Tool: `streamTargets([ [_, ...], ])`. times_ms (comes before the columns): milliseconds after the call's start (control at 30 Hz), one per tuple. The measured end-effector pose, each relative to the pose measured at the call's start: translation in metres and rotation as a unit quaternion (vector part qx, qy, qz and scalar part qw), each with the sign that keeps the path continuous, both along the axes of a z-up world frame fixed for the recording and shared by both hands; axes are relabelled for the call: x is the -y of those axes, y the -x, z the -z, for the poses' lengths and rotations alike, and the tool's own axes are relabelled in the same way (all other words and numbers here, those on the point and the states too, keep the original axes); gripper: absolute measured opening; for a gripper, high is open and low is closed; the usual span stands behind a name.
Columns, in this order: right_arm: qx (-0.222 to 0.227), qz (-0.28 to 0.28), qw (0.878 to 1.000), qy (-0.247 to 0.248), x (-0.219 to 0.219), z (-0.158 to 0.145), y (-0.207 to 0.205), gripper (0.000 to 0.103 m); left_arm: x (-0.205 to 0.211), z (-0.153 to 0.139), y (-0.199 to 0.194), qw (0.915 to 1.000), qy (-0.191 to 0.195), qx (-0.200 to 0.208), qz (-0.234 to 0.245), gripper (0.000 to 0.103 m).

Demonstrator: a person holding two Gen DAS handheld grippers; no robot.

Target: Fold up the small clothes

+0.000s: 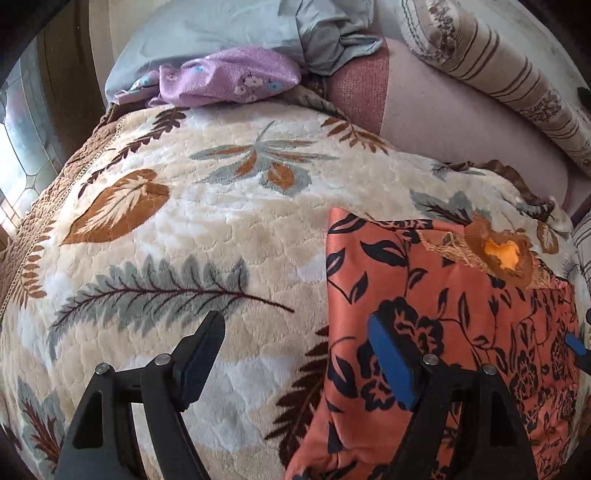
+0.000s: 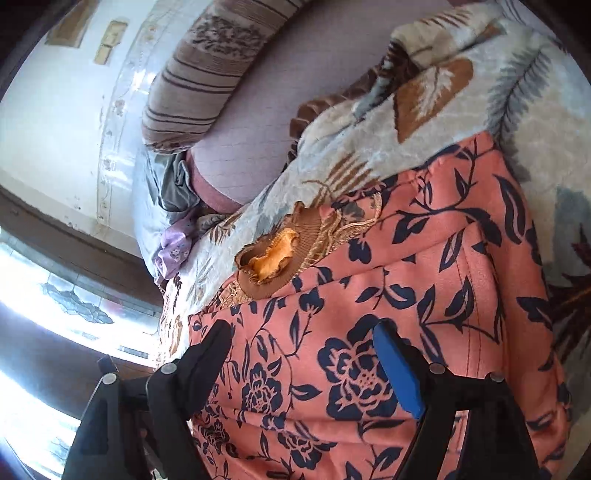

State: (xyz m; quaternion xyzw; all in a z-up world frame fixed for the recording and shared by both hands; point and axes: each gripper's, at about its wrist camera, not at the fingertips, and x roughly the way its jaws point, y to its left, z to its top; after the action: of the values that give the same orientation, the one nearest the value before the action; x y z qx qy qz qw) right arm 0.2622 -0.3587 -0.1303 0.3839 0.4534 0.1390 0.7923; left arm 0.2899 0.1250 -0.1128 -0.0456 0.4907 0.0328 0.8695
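An orange garment (image 1: 443, 295) printed with dark blue flowers lies flat on the leaf-patterned fleece blanket (image 1: 207, 221). Its brown ribbed collar (image 1: 498, 251) with a yellow lining faces away from me. My left gripper (image 1: 295, 328) is open over the garment's left edge, with one finger above the blanket and the blue-padded finger (image 1: 391, 362) above the cloth. In the right wrist view my right gripper (image 2: 303, 332) stands open just above the same garment (image 2: 369, 295), near its collar (image 2: 269, 258). Neither gripper's pads press on anything.
A crumpled purple floral cloth (image 1: 229, 77) lies at the blanket's far edge against grey-blue bedding (image 1: 221, 33). A striped pillow (image 1: 517, 74) rests on the pink mattress (image 1: 461, 129) at the back right. A patterned glass window (image 1: 22, 129) is at the left.
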Motion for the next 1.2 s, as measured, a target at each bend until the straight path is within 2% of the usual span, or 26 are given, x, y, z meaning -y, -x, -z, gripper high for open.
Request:
streamTargets([
  [67, -0.012, 0.021, 1.0, -0.016, 0.014, 0.016, -0.004, 0.077, 0.0, 0.022, -0.018, 0.9991, -0.016, -0.04, -0.001, 0.083],
  [100, -0.011, 0.024, 0.999, -0.027, 0.018, 0.016, -0.004, 0.075, -0.002, 0.021, -0.02, 0.9995, -0.012, -0.03, -0.005, 0.083],
  [167, -0.006, 0.017, 1.0, -0.023, 0.018, 0.004, -0.004, 0.077, -0.003, 0.008, -0.02, 0.9996, -0.024, -0.011, -0.015, 0.083],
  [200, 0.007, 0.009, 1.0, -0.026, 0.018, -0.002, -0.004, 0.078, -0.003, -0.001, -0.019, 0.9997, -0.017, 0.01, -0.014, 0.083],
  [267, 0.026, -0.001, 0.999, -0.041, 0.019, -0.01, -0.01, 0.078, 0.002, -0.011, -0.021, 0.9994, 0.002, 0.034, 0.002, 0.083],
  [300, 0.028, -0.001, 0.998, -0.047, 0.02, -0.008, -0.016, 0.078, 0.008, -0.01, -0.025, 0.9994, -0.005, 0.032, 0.014, 0.083],
  [367, 0.012, 0.015, 0.999, -0.034, 0.028, 0.007, -0.029, 0.078, 0.017, 0.008, -0.041, 0.9983, -0.055, 0.001, 0.021, 0.083],
  [400, -0.006, 0.033, 0.998, -0.046, 0.036, 0.02, -0.032, 0.076, 0.015, 0.021, -0.048, 0.9979, -0.057, -0.023, 0.018, 0.086],
  [433, -0.007, 0.052, 0.996, -0.075, 0.042, 0.024, -0.032, 0.074, 0.009, 0.023, -0.05, 0.9992, -0.034, -0.02, 0.005, 0.086],
  [500, 0.01, 0.054, 0.995, -0.083, 0.043, 0.008, -0.028, 0.077, 0.002, 0.01, -0.05, 0.9995, -0.018, -0.006, -0.024, 0.086],
  [567, 0.038, 0.031, 0.996, -0.07, 0.039, -0.007, -0.031, 0.077, 0.002, -0.003, -0.045, 0.9986, -0.018, 0.044, -0.025, 0.086],
  [600, 0.037, 0.03, 0.997, -0.062, 0.041, -0.007, -0.035, 0.077, 0.004, -0.001, -0.048, 0.9983, -0.033, 0.042, -0.024, 0.086],
  [633, 0.02, 0.038, 0.998, -0.054, 0.045, 0.001, -0.04, 0.077, 0.005, 0.009, -0.055, 0.9986, -0.045, 0.017, -0.024, 0.086],
  [667, -0.011, 0.049, 0.997, -0.051, 0.05, 0.014, -0.045, 0.077, 0.005, 0.024, -0.063, 0.9986, -0.044, -0.023, -0.021, 0.086],
  [700, -0.02, 0.061, 0.996, -0.066, 0.055, 0.022, -0.045, 0.072, 0.001, 0.028, -0.063, 0.9988, -0.035, -0.022, -0.028, 0.089],
  [767, 0.003, 0.063, 0.996, -0.066, 0.059, 0.006, -0.037, 0.073, -0.003, 0.015, -0.062, 0.9987, -0.03, -0.015, -0.037, 0.088],
  [833, 0.045, 0.047, 0.996, -0.065, 0.056, -0.012, -0.026, 0.075, -0.005, -0.002, -0.053, 0.9986, -0.013, 0.036, -0.036, 0.088],
  [867, 0.05, 0.048, 0.996, -0.063, 0.055, -0.012, -0.023, 0.077, -0.004, -0.004, -0.052, 0.9979, -0.021, 0.048, -0.037, 0.088],
  [900, 0.037, 0.052, 0.997, -0.048, 0.056, -0.004, -0.023, 0.082, -0.001, 0.004, -0.057, 0.9982, -0.039, 0.028, -0.037, 0.088],
  [933, 0.007, 0.056, 0.998, -0.033, 0.059, 0.01, -0.026, 0.083, 0.002, 0.02, -0.066, 0.9983, -0.047, -0.021, -0.029, 0.089],
  [967, -0.004, 0.06, 0.997, -0.057, 0.063, 0.021, -0.027, 0.08, 0.0, 0.027, -0.069, 0.9983, -0.038, -0.032, -0.03, 0.09],
  [1000, 0.004, 0.071, 0.995, -0.065, 0.066, 0.015, -0.022, 0.078, -0.004, 0.018, -0.065, 0.9986, -0.03, -0.017, -0.041, 0.09],
  [1067, 0.03, 0.074, 0.995, -0.052, 0.066, -0.013, -0.01, 0.081, -0.01, -0.001, -0.055, 0.9988, -0.008, -0.001, -0.048, 0.09],
  [1200, 0.074, 0.048, 0.996, -0.028, 0.057, -0.049, 0.041, 0.081, -0.018, -0.04, 0.004, 0.9973, 0.017, 0.064, -0.033, 0.09],
])
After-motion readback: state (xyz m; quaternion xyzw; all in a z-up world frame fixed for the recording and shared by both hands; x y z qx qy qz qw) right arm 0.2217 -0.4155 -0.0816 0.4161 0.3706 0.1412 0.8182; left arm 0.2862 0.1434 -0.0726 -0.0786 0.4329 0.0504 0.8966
